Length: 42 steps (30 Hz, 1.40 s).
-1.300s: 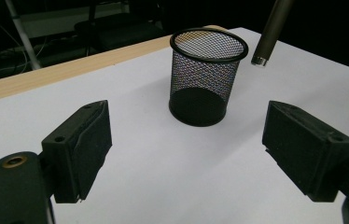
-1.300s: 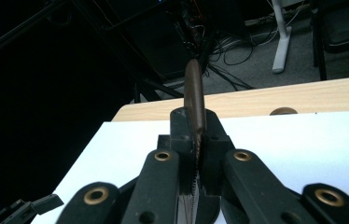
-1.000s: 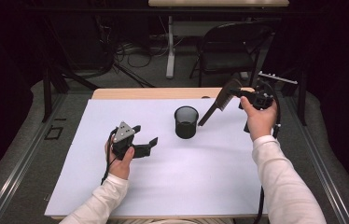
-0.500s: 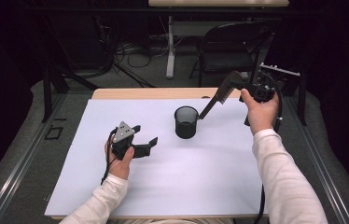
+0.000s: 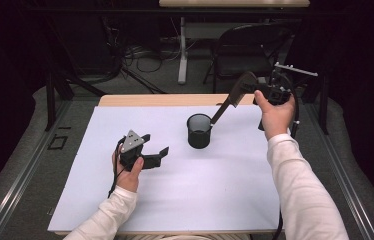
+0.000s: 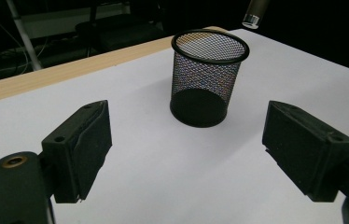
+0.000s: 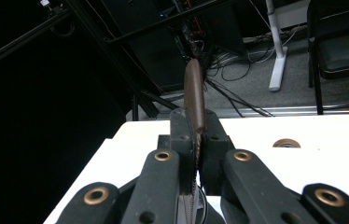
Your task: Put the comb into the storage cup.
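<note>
The right gripper (image 5: 235, 97) clamps a brown pen (image 7: 194, 95) between closed jaws; the left gripper (image 6: 186, 154) gapes wide, a mesh cup (image 6: 209, 77) ahead between its jaws.

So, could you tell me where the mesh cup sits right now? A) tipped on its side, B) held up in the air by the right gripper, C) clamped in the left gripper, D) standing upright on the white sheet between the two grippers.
D: the mesh cup stands upright on the white sheet, untouched, ahead of the open left gripper.
</note>
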Each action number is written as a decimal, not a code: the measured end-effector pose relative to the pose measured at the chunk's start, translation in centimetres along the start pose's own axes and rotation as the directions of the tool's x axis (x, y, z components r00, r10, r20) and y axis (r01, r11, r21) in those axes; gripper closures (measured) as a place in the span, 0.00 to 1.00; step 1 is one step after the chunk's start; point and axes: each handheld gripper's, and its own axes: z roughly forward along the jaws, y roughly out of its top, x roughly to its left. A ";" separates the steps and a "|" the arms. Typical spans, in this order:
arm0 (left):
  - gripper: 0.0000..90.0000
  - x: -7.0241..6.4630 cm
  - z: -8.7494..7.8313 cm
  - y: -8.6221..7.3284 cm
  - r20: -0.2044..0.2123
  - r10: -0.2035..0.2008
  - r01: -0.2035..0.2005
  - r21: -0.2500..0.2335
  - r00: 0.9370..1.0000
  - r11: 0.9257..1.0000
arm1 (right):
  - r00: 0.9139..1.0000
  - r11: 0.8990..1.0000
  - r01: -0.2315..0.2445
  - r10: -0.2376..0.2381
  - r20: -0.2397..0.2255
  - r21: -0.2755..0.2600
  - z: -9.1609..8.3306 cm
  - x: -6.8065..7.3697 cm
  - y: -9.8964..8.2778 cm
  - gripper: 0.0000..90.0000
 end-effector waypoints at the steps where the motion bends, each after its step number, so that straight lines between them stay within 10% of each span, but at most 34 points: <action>1: 0.18 0.0 0.0 0.0 0.000 0.000 0.000 0.000 1.000 1.000 | 1.000 1.000 0.000 0.000 0.000 0.000 0.0 0.0 0.0 0.97; 42: 0.18 0.2 0.0 0.0 0.001 -0.005 0.005 -0.001 1.000 1.000 | 0.997 0.998 -0.037 0.033 0.070 0.054 5.7 0.8 0.0 0.97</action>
